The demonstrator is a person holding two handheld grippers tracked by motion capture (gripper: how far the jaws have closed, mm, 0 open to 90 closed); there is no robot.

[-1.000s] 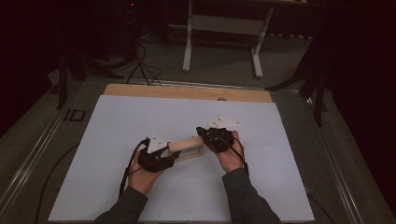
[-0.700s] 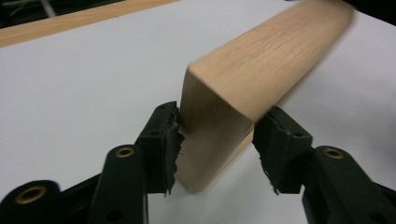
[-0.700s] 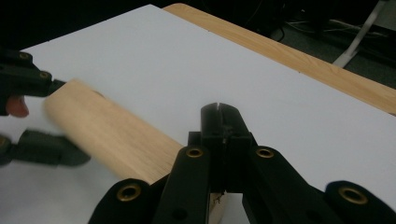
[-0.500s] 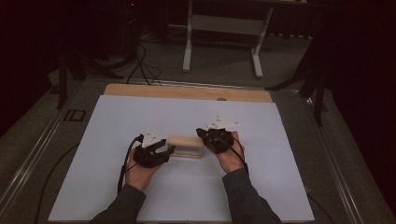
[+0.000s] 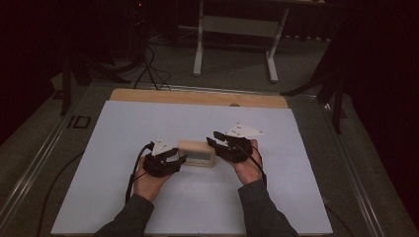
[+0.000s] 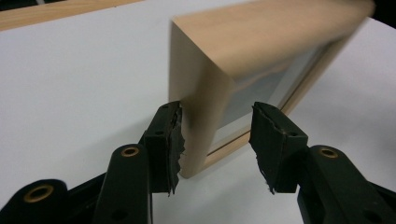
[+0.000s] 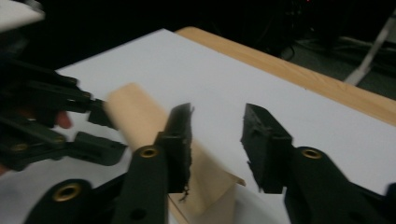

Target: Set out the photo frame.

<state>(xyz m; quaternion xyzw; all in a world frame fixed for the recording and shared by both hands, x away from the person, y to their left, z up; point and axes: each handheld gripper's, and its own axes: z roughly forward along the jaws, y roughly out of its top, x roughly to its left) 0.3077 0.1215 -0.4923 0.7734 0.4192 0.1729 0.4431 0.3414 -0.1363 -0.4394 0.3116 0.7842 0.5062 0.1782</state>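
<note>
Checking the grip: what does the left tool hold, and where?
Nothing: the left tool straddles an end of the wooden frame, one pad touching, the other apart.

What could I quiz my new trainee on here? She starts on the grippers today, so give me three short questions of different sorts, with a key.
1. Multiple choice: what lies directly beneath the wooden frame? A) the white sheet B) bare wood C) the floor
2. True or false: the frame sits between the jaws of the right gripper.
3. Fill in: the jaws of the ____ gripper straddle one end of the frame.

Key
1. A.
2. False. Its jaws have just been opening and stand apart with nothing between them. The frame lies off to one side of them.
3. Left: the left gripper has a jaw on either side of the frame's end.
</note>
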